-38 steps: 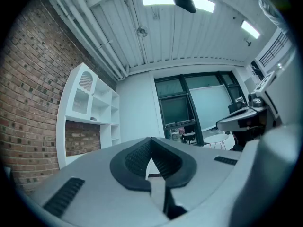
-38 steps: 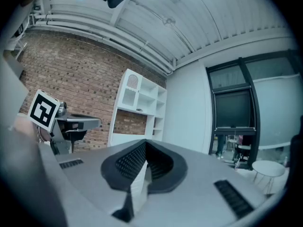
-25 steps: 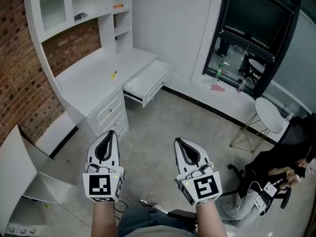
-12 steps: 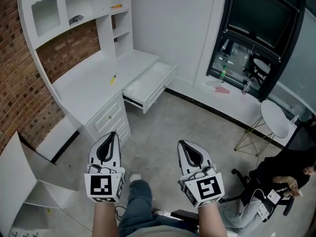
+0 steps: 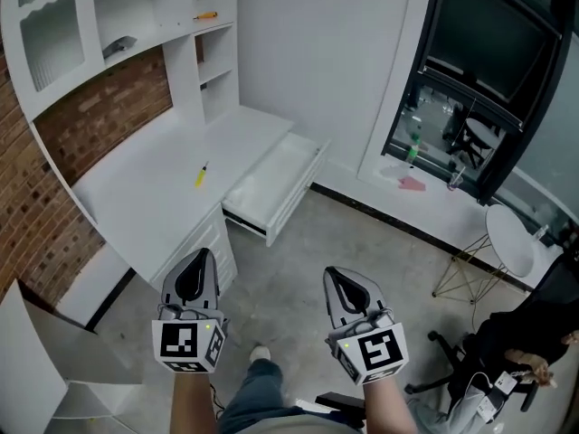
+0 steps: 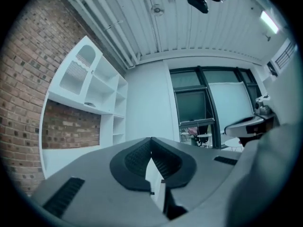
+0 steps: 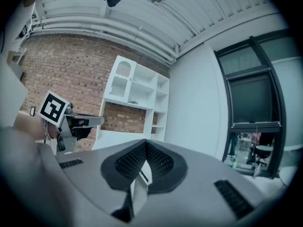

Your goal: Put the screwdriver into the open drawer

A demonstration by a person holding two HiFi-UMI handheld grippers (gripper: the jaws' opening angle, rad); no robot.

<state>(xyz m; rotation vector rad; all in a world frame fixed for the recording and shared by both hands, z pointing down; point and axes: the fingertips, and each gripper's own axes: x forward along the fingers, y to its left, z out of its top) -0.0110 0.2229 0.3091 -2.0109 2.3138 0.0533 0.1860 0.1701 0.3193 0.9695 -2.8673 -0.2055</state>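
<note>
**Screwdriver on the white surface, both pairs of fingers closed and empty**

In the head view a white surface (image 5: 136, 197) runs along a brick wall (image 5: 54, 179), with a white shelf unit (image 5: 136, 7) standing on it at the 11 o'clock corner of the frame. A small orange tool (image 5: 206, 15) lies on one upper shelf. The open drawer (image 5: 271, 188) juts out from the surface over the grey concrete floor (image 5: 362, 233). A dark window (image 5: 488, 52) fills the 1 to 2 o'clock side, and a seated person (image 5: 529, 342) shows at 4 o'clock.

The screwdriver (image 5: 201, 175), yellow-handled, lies on the surface just beside the drawer, at the drawer's 9 o'clock. It sits at about 12 o'clock from the left gripper (image 5: 201, 259) and about 10 o'clock from the right gripper (image 5: 333, 275), well apart from both. The drawer itself lies at roughly 1 o'clock from the left gripper.

Both grippers hang side by side above the floor at the frame's 6 o'clock edge. In the left gripper view the fingers (image 6: 135, 160) meet at their tips with nothing between them. In the right gripper view the fingers (image 7: 130, 164) are likewise pressed together and hold nothing.
</note>
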